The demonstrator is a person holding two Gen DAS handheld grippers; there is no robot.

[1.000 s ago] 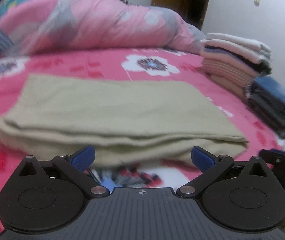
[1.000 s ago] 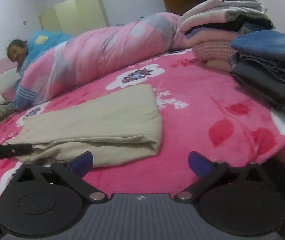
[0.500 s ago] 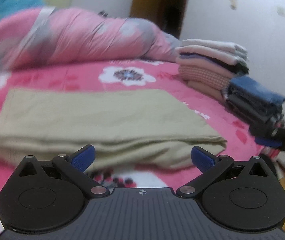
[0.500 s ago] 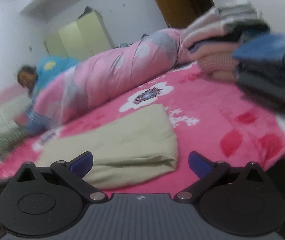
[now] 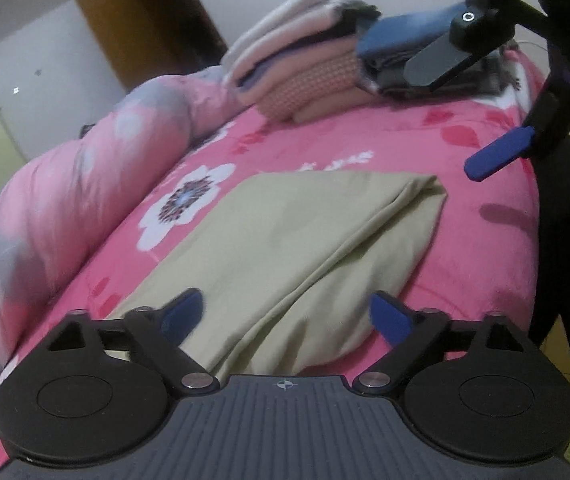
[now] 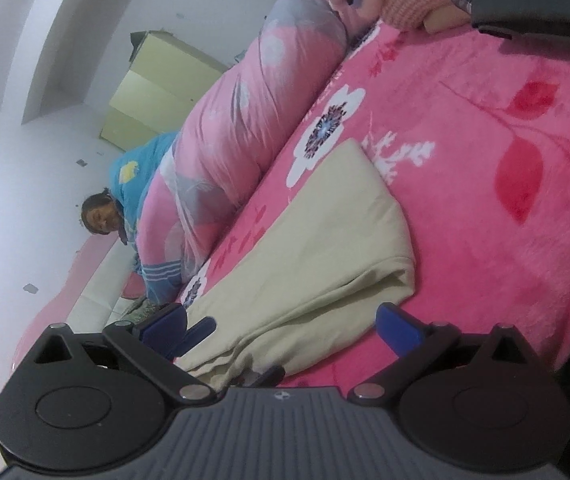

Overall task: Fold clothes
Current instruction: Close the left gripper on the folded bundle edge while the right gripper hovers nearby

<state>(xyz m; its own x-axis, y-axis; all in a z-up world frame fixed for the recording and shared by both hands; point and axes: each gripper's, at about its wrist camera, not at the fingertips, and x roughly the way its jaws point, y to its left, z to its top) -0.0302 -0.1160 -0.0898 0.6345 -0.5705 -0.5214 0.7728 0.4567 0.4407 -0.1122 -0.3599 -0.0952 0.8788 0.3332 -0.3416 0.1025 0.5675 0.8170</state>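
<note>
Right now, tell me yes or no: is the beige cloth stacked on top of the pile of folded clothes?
No, the beige cloth lies flat on the pink blanket, apart from the pile of folded clothes farther back.

A home bedroom; a bed under a pink floral fleece blanket (image 5: 465, 216) fills the frames; a rolled pink quilt (image 6: 245, 120) upper centre; pale yellow-green wardrobe (image 6: 153, 92) upper left; stacked folded clothes (image 5: 305, 68) at top.
</note>
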